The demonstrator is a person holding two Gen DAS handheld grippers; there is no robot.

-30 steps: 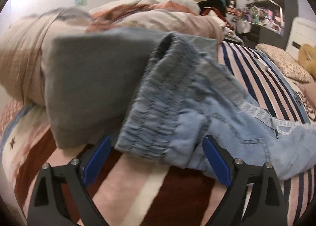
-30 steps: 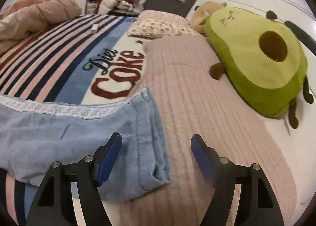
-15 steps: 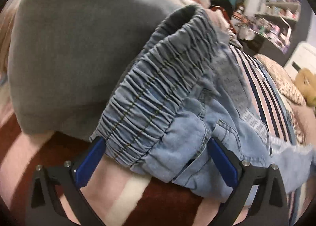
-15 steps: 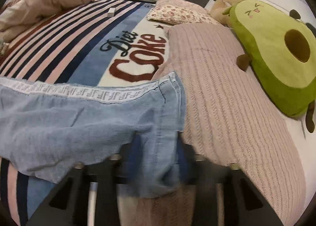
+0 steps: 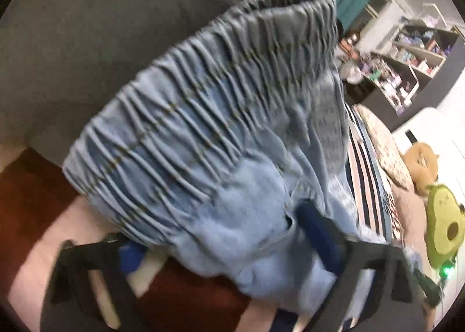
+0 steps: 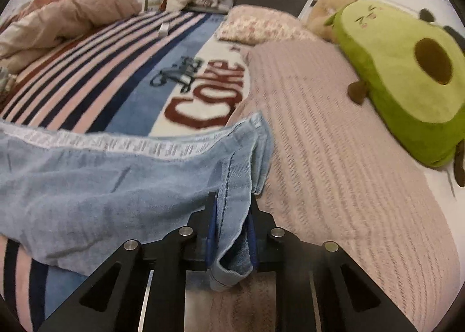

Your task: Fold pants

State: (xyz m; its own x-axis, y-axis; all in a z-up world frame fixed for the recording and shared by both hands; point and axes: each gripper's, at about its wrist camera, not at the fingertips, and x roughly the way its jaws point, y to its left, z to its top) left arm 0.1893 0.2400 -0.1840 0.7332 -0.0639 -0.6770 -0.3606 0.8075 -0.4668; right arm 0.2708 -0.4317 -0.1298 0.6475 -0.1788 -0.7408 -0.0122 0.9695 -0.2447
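Observation:
Light blue denim pants lie stretched across the bed. In the left wrist view their gathered elastic waistband [image 5: 209, 117] fills the middle, very close. My left gripper [image 5: 221, 233] has its jaws still apart, one blue pad on each side of the waist corner, with cloth between them; the frame is blurred. In the right wrist view the leg of the pants [image 6: 101, 184] runs left, with a white patterned side stripe. My right gripper [image 6: 231, 233] is shut on the hem of the leg and holds a fold of it.
A grey garment [image 5: 96, 30] lies behind the waistband. The bed carries a striped Diet Coke blanket [image 6: 203, 91], a pink knit throw [image 6: 334, 157], an avocado plush [image 6: 407, 82], a floral pillow [image 6: 261, 24] and a bunched duvet [image 6: 66, 21]. Shelves [image 5: 407, 64] stand beyond.
My right gripper has moved onto the leg hem and shut on it. My left gripper has pushed forward around the waistband and its jaws have come closer together.

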